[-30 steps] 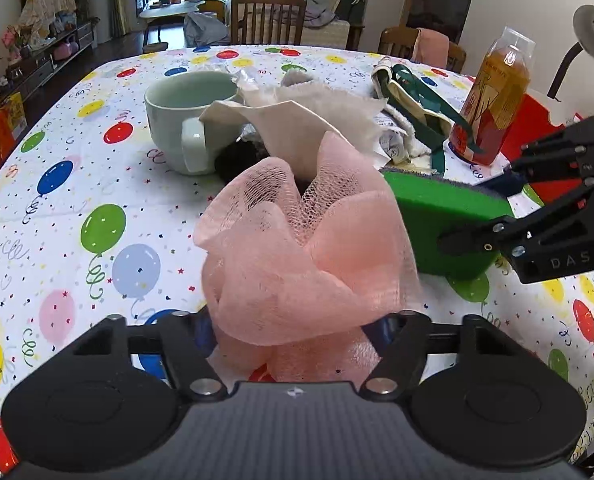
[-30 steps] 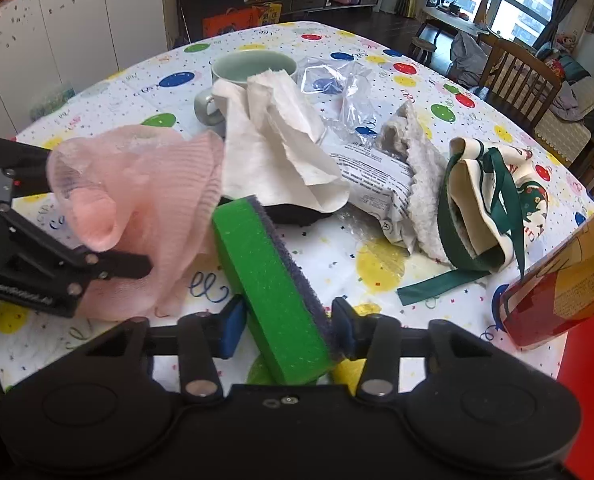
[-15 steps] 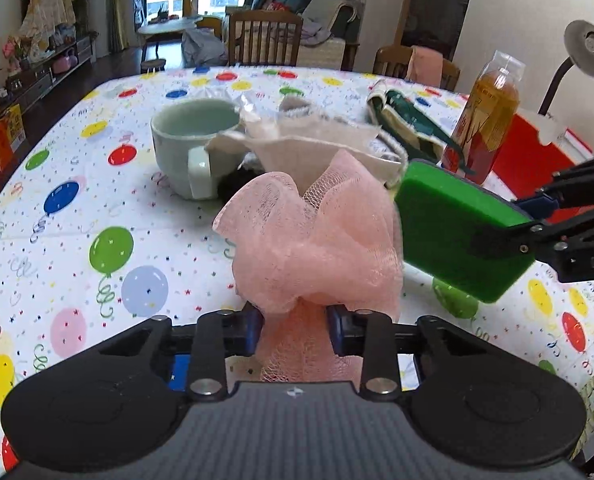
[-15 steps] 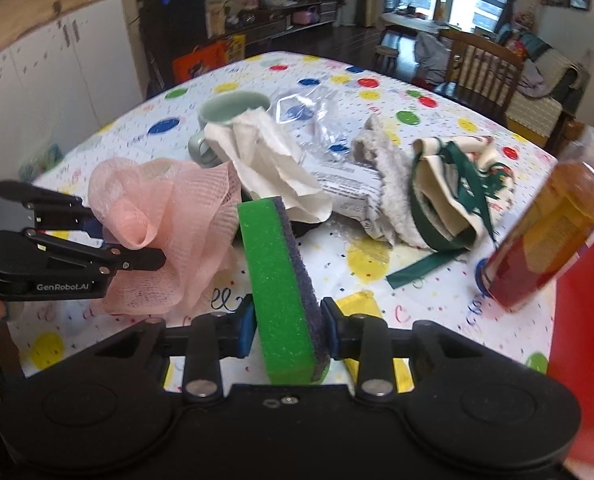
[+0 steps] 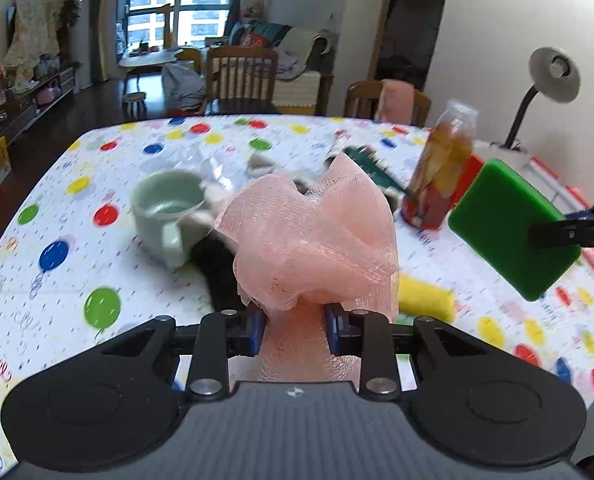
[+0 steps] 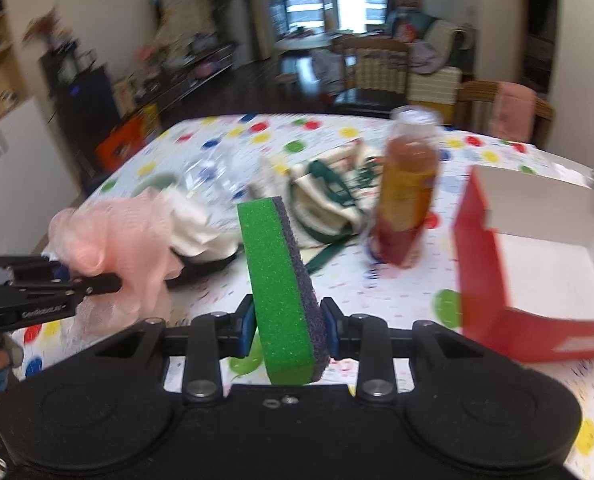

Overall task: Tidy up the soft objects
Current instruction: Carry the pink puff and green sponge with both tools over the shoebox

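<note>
Left gripper [image 5: 294,330] clamped on the gathered neck of a pink mesh puff [image 5: 309,240], blue pads pressing in from both sides, jaws just drawn in narrow around it. Puff up off the desk [image 5: 57,208], its ruffles blocking most of the middle of the left wrist view. Right gripper [image 6: 287,328] pinched on a green sponge [image 6: 275,280] with a dark scrubbing layer, sponge standing on edge between the pads, clear of the desk.

From the left wrist: sponge [image 5: 509,226] seen broadside at the right, a flat green face held by the thin black fingers. Pale green mug [image 5: 169,210] on the balloon-print cloth, a yellow roll [image 5: 425,298] lying just right of the puff, a grey lamp [image 5: 553,76] at the far right. None of the yellow roll in the other view.

From the right wrist, blurred: an open red box [image 6: 481,252] with a white inside at the right, barely glimpsed from the left side. Orange bottle [image 6: 409,192] standing upright between sponge and box. White-and-green cloth [image 6: 333,188] heaped behind the sponge, partly hidden by it. Puff [image 6: 125,236] and left gripper [image 6: 77,284] at the left edge, white paper [image 6: 189,224] bunched just behind them.
</note>
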### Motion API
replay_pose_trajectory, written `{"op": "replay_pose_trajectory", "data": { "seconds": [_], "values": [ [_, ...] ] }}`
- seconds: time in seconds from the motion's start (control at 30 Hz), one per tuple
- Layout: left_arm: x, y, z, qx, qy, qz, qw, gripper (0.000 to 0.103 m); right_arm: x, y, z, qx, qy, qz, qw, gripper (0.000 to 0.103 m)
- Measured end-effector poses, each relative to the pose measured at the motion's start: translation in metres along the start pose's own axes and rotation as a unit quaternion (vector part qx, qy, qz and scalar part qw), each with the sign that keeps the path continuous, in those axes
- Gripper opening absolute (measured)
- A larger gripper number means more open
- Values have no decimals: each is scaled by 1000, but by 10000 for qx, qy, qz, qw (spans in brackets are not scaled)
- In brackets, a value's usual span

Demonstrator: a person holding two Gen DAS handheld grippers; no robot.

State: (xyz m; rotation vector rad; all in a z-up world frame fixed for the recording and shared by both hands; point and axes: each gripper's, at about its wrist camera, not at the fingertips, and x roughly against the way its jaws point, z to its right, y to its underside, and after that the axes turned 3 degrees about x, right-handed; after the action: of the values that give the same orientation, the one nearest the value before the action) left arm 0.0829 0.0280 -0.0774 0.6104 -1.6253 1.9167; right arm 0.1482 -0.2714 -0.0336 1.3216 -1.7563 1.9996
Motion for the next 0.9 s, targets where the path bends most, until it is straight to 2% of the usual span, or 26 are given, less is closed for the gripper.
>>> {"op": "replay_pose_trajectory", "data": {
  "seconds": [0.27,0.5,0.67,0.9],
  "values": [
    [16,-50,33,-224,498,186,9983,29,36,-9,43,-609,503,379,9962,33],
    [10,-88,81,-505,897,20,9947,29,52,-19,80,-791,966,607,9903,33],
    [-4,-100,126,-880,1072,-18,9903,29,56,-22,115,-1013,1212,676,9851,33],
    [-33,-115,187,-1094,1279,-220,9855,29,52,-22,168,-1249,1411,613,9802,33]
  ]
}}
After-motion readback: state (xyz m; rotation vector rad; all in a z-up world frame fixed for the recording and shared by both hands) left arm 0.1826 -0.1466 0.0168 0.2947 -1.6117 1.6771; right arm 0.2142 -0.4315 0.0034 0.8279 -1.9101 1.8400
